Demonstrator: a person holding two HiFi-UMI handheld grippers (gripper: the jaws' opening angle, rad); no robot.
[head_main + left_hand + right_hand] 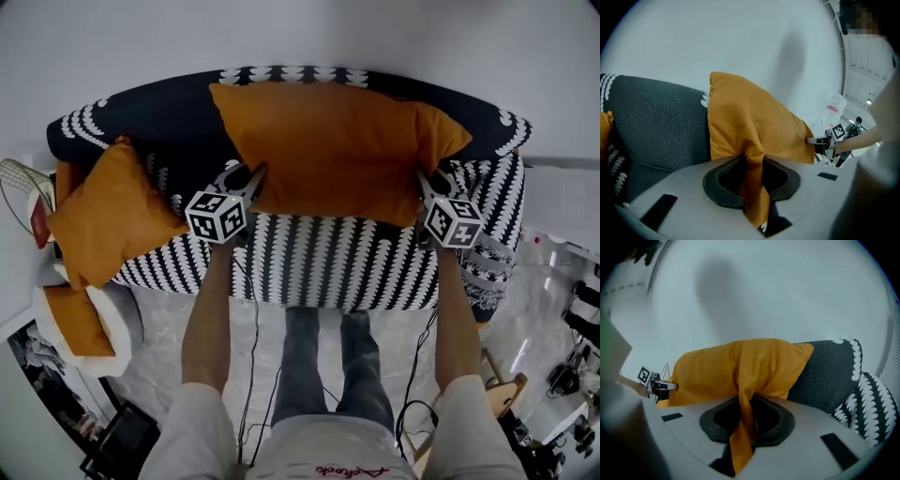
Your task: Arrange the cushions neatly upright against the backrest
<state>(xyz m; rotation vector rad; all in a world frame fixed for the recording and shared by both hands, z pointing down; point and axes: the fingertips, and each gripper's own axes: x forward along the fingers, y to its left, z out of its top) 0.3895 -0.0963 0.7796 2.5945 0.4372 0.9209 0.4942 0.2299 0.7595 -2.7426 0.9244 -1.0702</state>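
At the far left, a third orange cushion (pixel 73 319) lies on a white seat (pixel 114 345) beside the sofa (pixel 319 267). Just above it, a smaller orange cushion (pixel 112 211) leans tilted over the sofa's left end, below the dark backrest (pixel 159 117).

Next comes the left tongs (pixel 247 180), held at the end of a bare forearm over the patterned seat. They pinch a fold of fabric at the lower left corner of the large orange cushion (pixel 337 150). In the left gripper view the orange cloth runs straight down between the two nearly closed jaws.

The large orange cushion spans the middle and right of the sofa, lengthwise, standing in front of the backrest with its lower edge above the seat. Whether it touches the backrest cannot be told.

At its lower right corner the right tongs (pixel 424 184) pinch a twisted strip of the same fabric, the jaws close together on it. Past them the sofa's patterned right arm (pixel 492 253) curves down.
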